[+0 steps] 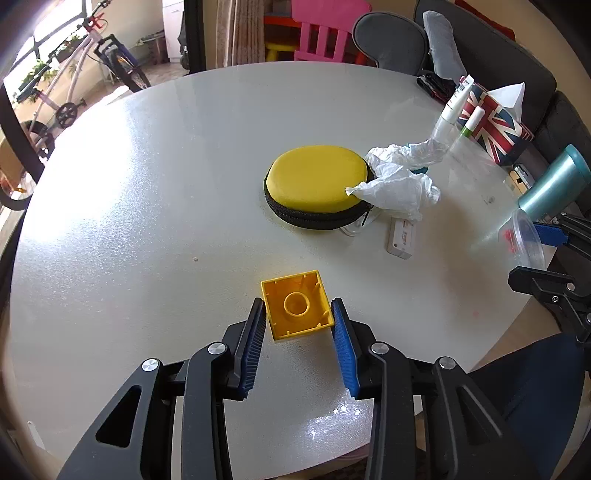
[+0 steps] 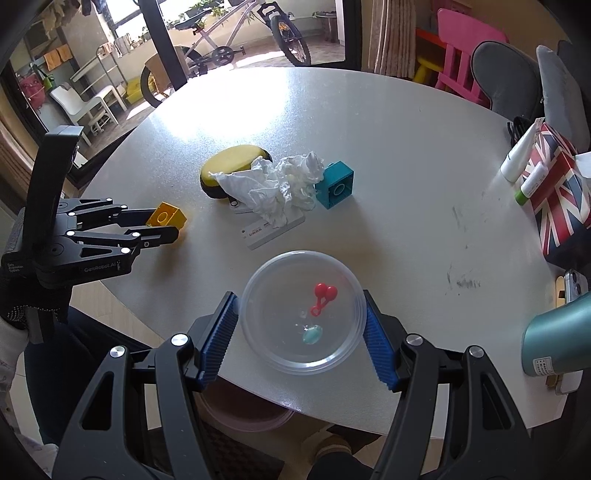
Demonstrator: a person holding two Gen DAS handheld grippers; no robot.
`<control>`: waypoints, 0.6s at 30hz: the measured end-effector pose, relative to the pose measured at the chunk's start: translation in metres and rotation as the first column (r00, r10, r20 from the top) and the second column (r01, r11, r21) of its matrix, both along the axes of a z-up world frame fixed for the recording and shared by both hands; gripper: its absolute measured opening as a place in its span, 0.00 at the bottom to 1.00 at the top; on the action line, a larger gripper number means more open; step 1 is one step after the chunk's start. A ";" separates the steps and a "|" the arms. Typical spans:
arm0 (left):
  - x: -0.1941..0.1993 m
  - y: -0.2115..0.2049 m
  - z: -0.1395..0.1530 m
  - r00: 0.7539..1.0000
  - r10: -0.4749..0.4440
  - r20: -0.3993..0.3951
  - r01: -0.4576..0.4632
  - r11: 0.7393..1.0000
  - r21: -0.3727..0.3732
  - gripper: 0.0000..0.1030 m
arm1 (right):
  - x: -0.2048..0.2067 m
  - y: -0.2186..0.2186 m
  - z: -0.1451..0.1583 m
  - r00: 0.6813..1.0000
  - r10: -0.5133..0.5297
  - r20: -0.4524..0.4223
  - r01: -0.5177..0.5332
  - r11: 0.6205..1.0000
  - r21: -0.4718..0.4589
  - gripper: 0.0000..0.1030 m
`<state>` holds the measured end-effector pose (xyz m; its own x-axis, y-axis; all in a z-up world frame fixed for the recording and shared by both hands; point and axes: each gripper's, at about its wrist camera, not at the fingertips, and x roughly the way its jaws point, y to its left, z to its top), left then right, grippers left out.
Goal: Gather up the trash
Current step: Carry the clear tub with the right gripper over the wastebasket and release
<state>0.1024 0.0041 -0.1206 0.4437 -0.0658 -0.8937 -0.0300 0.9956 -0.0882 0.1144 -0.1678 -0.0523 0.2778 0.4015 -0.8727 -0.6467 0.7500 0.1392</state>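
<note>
Yellow block (image 1: pixel 297 309) in left gripper (image 1: pixel 298 314)

My round white table (image 1: pixel 147 184) carried a yellow zip case (image 1: pixel 314 184), crumpled tissue (image 1: pixel 399 181), yellow block (image 1: pixel 297 308), teal block (image 2: pixel 335 184), flag-printed box (image 2: pixel 557 199) and a white stick (image 1: pixel 400 236).

daylight — from window (image 2: pixel 221 33) | glare on table (image 1: pixel 96 177) | fisheye-bent edges — sharp
</note>
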 end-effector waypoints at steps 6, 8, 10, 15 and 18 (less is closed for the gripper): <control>-0.012 -0.004 0.016 0.999 -0.014 0.032 0.013 1.000 0.007 0.34 | -0.007 -0.001 0.006 1.000 0.005 0.023 -0.005 1.000 0.005 0.63; -0.018 -0.005 0.021 0.999 -0.023 0.041 0.022 1.000 0.011 0.34 | -0.011 -0.004 0.009 1.000 0.004 0.028 -0.004 1.000 0.011 0.63; -0.026 -0.008 0.026 0.998 -0.033 0.049 0.032 0.999 0.008 0.34 | -0.015 -0.006 0.012 0.999 0.006 0.032 -0.006 1.000 0.016 0.63; -0.046 -0.015 0.041 0.995 -0.055 0.078 0.055 0.999 0.003 0.34 | -0.028 -0.010 0.021 0.999 0.020 0.043 -0.021 0.999 0.032 0.63; -0.059 -0.022 0.050 0.993 -0.067 0.098 0.068 0.998 -0.002 0.34 | -0.039 -0.011 0.029 0.998 0.034 0.052 -0.036 0.998 0.046 0.63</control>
